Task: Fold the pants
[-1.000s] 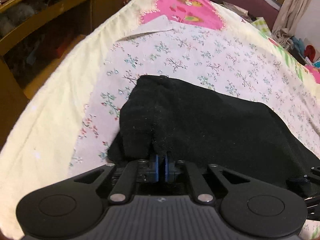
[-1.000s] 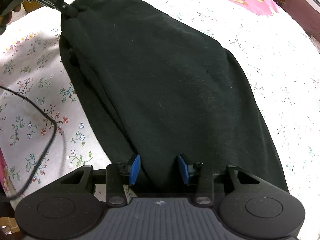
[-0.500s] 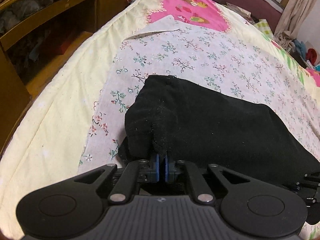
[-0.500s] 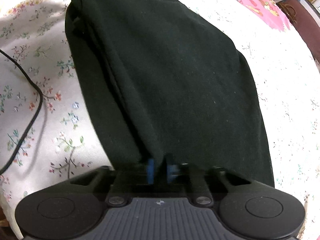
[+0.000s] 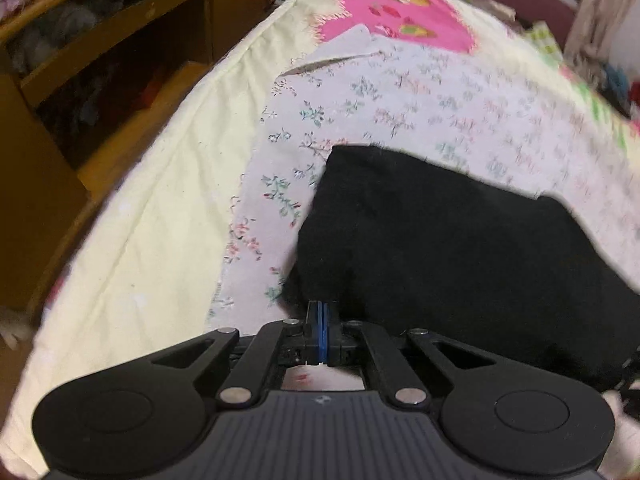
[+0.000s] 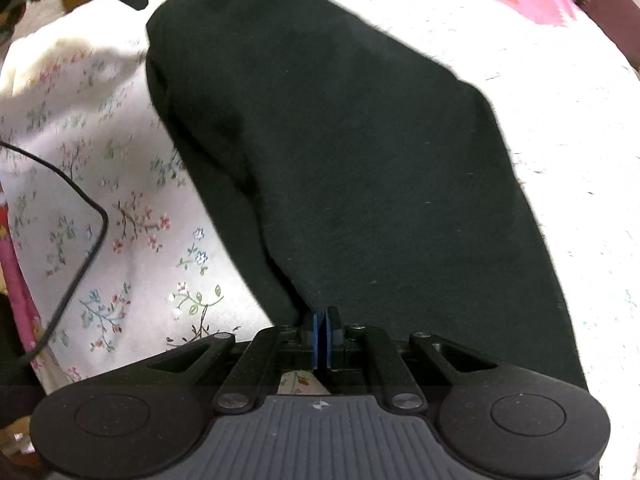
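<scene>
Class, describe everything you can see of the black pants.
The black pants look like soft, slightly linty knit fabric, folded into a long, layered bundle lying on the floral sheet. The left tool and the right tool are each shut on a near edge. The far end looks rounded and bunched.

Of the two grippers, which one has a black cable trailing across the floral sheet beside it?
The right gripper: a black cable loops over the floral sheet to its left. The left gripper shows none. Both are shut on the black pants.
</scene>
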`<state>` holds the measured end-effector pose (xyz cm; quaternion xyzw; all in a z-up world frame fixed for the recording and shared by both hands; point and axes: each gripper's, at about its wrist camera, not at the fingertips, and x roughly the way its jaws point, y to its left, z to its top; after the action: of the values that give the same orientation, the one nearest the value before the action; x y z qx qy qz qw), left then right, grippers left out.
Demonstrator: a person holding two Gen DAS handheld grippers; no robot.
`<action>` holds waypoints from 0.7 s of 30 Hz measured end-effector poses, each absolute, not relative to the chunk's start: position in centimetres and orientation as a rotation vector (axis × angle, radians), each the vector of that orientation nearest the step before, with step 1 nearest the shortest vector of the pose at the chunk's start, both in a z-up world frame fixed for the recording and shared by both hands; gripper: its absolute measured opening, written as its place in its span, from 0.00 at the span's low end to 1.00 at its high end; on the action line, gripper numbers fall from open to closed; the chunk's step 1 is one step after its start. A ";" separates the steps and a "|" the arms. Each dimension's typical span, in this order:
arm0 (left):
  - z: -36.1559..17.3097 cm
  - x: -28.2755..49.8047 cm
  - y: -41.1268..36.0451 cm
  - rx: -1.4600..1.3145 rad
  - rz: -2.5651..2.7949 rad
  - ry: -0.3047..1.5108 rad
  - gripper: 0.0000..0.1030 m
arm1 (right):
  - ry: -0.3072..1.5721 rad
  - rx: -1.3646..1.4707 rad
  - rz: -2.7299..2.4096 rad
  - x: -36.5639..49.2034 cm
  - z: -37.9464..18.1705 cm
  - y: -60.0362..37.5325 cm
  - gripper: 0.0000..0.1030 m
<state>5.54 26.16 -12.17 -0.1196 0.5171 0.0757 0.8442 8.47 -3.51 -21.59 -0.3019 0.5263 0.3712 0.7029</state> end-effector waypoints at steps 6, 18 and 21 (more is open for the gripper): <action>-13.1 6.0 24.0 -0.227 0.068 1.122 0.12 | 1.215 -0.709 0.931 5.7 -22.5 -2.6 0.00; -10.9 10.0 21.7 -0.076 -0.018 0.962 0.19 | 1.029 -0.444 0.796 14.2 -17.1 -2.1 0.08; -12.6 12.2 21.0 -0.016 -0.055 0.943 0.28 | 1.007 -0.336 0.729 19.1 -16.2 -2.7 0.11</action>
<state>12.19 21.03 -12.59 -0.0077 0.4542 -0.0263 0.8905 19.10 -2.71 -16.19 -0.1564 0.4692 0.3398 0.7999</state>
